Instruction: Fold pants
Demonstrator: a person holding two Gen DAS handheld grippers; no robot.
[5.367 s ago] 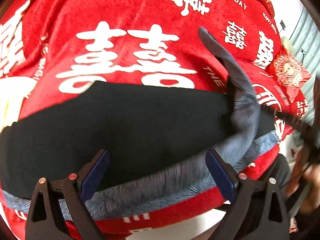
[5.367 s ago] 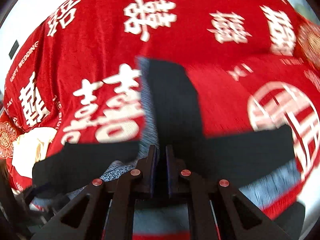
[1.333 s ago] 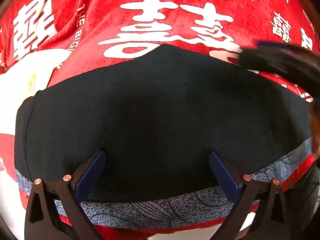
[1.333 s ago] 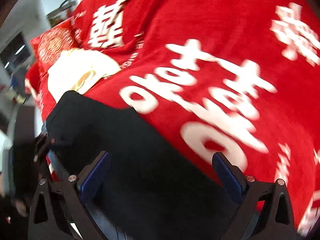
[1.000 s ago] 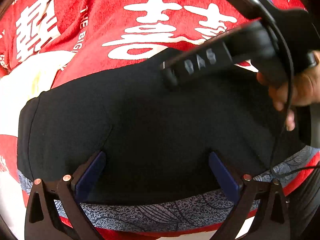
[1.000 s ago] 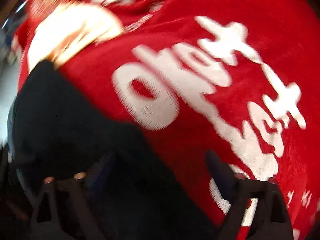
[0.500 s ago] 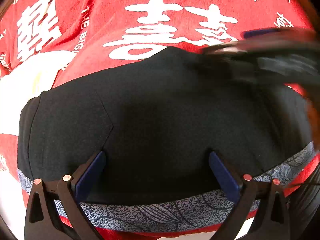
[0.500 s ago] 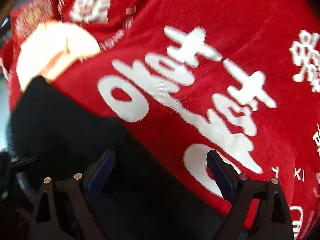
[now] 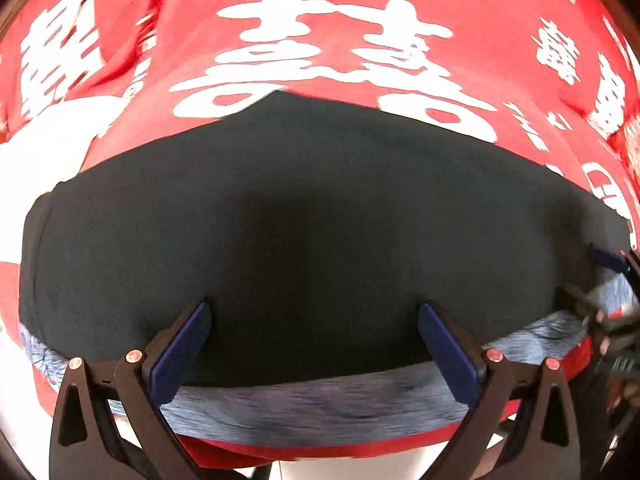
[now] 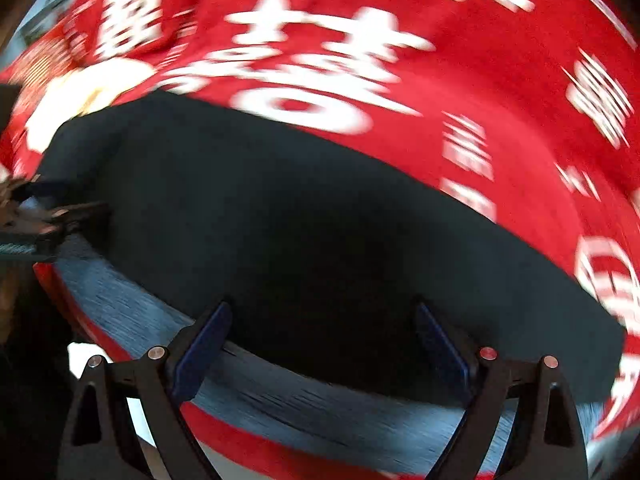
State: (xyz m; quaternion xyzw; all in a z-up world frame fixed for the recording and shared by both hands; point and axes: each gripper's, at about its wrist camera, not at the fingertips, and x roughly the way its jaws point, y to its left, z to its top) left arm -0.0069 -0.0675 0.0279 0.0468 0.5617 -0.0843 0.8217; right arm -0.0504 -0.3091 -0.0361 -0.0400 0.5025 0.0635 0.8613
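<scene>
The black pants (image 9: 304, 216) lie folded into a flat wide block on the red blanket (image 9: 320, 20), with a grey-blue patterned layer (image 9: 312, 400) showing along the near edge. My left gripper (image 9: 312, 336) is open and empty over the pants' near edge. My right gripper (image 10: 320, 336) is open and empty over the same black pants (image 10: 320, 232). The right gripper's tip (image 9: 608, 260) shows at the far right of the left wrist view, and the left gripper's tip (image 10: 52, 220) shows at the left of the right wrist view.
The red blanket (image 10: 440, 20) with white characters covers the bed. A cream patch (image 10: 88, 96) and a red patterned cushion (image 10: 40, 60) lie to the far left. The bed's near edge runs just below both grippers, with pale floor (image 9: 340, 468) beneath.
My right gripper has swung from the pants' left end round to the near edge, blurred by motion. The left gripper has stayed open in place. The pants lie as before.
</scene>
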